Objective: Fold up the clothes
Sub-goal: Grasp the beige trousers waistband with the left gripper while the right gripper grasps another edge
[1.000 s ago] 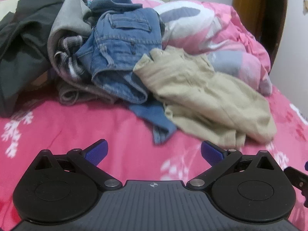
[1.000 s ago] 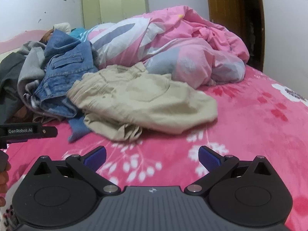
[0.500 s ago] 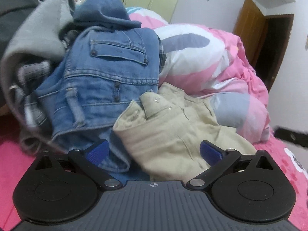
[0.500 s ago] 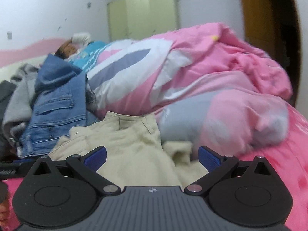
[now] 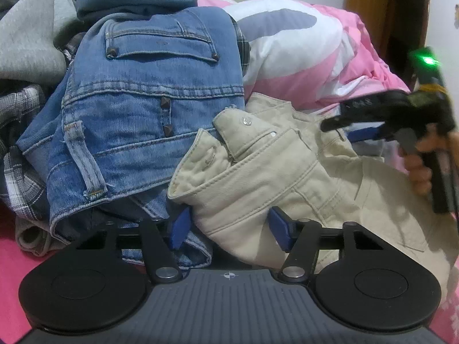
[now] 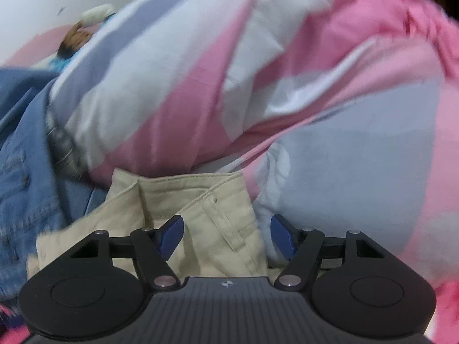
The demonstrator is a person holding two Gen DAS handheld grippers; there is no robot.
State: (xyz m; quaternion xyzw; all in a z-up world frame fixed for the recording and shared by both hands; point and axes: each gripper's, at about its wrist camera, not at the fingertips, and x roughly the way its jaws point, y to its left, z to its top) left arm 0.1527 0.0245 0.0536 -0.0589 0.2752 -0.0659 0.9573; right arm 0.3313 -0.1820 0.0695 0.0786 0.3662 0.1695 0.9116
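The khaki trousers (image 5: 287,172) lie crumpled on the bed, waistband end up, leaning against the blue jeans (image 5: 149,120) on their left and backed by the pink, white and grey quilt (image 5: 301,57). The left gripper (image 5: 229,226) has its blue fingers (image 5: 179,226) set apart on either side of the lower waistband fold; cloth sits between them, but a gap shows, so they are not clamped. The right gripper (image 6: 225,235) is likewise spread, its fingers (image 6: 172,233) straddling the far waistband corner (the belt-loop edge), with the quilt (image 6: 258,86) pressing close just behind, leaving little room there.

Only the left wrist view shows the heap beside the jeans: a grey garment (image 5: 28,43) and a plaid one (image 5: 20,172), plus a strip of pink sheet (image 5: 11,272) at the near left edge. It also shows the right gripper (image 5: 373,126) from outside, a hand (image 5: 421,166) on its handle, and a brown door (image 5: 373,14) beyond. The right wrist view is blurred and shows chiefly quilt.
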